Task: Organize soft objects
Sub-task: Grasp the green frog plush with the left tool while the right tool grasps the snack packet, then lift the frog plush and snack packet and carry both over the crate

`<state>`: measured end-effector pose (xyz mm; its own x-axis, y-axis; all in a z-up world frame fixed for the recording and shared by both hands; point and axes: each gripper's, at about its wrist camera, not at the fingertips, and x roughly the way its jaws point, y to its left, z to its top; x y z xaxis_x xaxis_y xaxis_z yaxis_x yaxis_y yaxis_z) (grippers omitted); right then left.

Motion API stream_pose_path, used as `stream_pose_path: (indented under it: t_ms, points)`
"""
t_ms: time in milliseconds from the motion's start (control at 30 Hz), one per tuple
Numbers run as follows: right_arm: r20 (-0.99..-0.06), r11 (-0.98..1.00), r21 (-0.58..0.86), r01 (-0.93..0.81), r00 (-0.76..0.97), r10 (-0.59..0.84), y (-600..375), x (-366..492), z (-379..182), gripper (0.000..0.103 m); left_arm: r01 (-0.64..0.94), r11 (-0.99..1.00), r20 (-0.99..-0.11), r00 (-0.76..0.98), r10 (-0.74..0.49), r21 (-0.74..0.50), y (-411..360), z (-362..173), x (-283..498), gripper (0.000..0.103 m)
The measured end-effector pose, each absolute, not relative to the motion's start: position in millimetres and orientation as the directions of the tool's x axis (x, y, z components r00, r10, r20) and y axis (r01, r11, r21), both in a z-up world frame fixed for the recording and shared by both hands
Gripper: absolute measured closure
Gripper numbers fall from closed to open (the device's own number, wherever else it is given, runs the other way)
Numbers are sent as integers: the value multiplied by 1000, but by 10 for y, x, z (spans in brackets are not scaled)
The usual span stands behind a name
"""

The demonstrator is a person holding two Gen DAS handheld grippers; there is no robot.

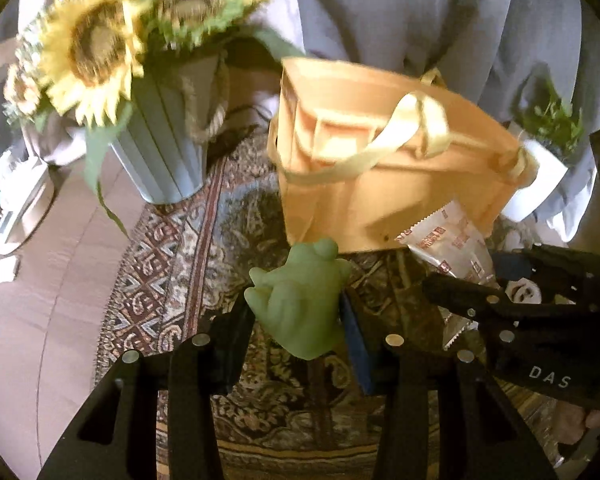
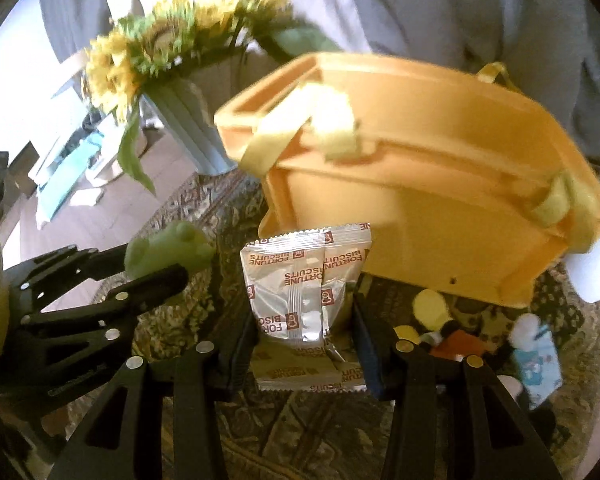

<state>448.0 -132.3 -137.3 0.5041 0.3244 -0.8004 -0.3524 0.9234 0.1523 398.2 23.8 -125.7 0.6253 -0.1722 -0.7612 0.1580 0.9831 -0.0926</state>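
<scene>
My left gripper (image 1: pixel 298 312) is shut on a soft green frog toy (image 1: pixel 300 300) and holds it above the patterned rug, just in front of the orange fabric bag (image 1: pixel 400 184). My right gripper (image 2: pixel 304 312) is shut on a silver "Fortune Biscuits" packet (image 2: pixel 304 292), also in front of the orange bag (image 2: pixel 440 208). The right gripper shows in the left wrist view (image 1: pixel 460 300) with the packet (image 1: pixel 452 244). The left gripper and frog (image 2: pixel 164 252) show at the left of the right wrist view. The bag's mouth is partly open, with yellow handles.
A grey pot of sunflowers (image 1: pixel 168 140) stands left of the bag on the patterned rug (image 1: pixel 204 264). A small white plant pot (image 1: pixel 540 176) stands to the right. Small soft toys (image 2: pixel 452 328) and a blue-and-white item (image 2: pixel 540 364) lie right of the right gripper. Grey fabric hangs behind.
</scene>
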Motion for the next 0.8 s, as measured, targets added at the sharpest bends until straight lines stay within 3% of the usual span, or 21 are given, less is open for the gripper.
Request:
stream_pose_path:
  t_ms: [800]
  points:
    - [-596,965,151,-212,759,260,-2145,4186,-281,56,267,963,-537,806,-250,-47,-420,-65,3846,60]
